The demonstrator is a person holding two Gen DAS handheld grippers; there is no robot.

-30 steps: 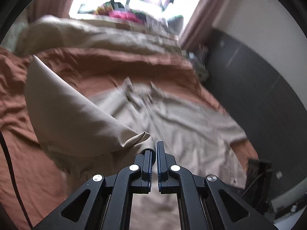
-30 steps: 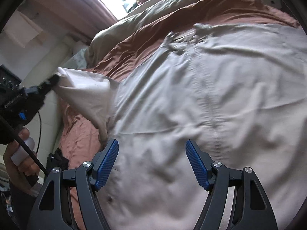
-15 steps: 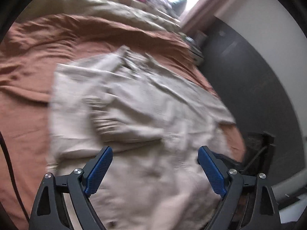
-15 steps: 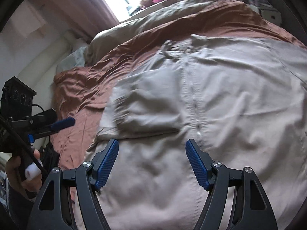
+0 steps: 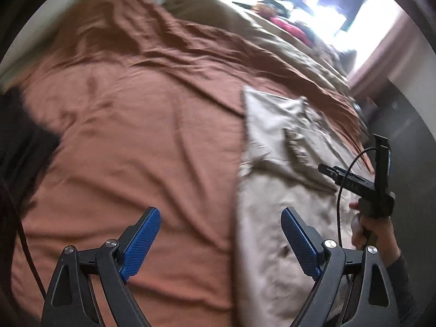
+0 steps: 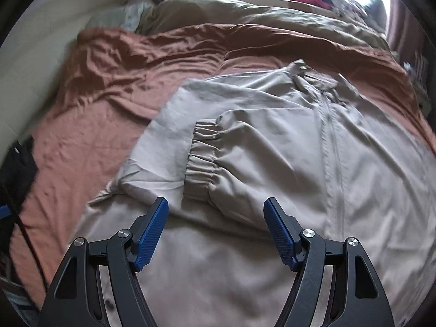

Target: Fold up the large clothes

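A beige jacket (image 6: 286, 141) lies spread on the rust-brown bedsheet (image 6: 114, 87), front up with the zip running down its middle, and one sleeve is folded in across the chest so that its gathered cuff (image 6: 203, 160) rests on the body of the garment. The right gripper (image 6: 216, 231) hangs over the lower part of the jacket, near that cuff, its blue-padded jaws standing wide with nothing between them. The left gripper (image 5: 220, 239) is off to the side — mostly above bare sheet, with the jacket's edge (image 5: 245, 163) under its right finger — and its jaws gape wide too, empty. From the left wrist view a hand (image 5: 373, 229) is visible holding the other tool above the jacket. A crumpled olive duvet (image 6: 259, 13) lies at the far end of the bed.
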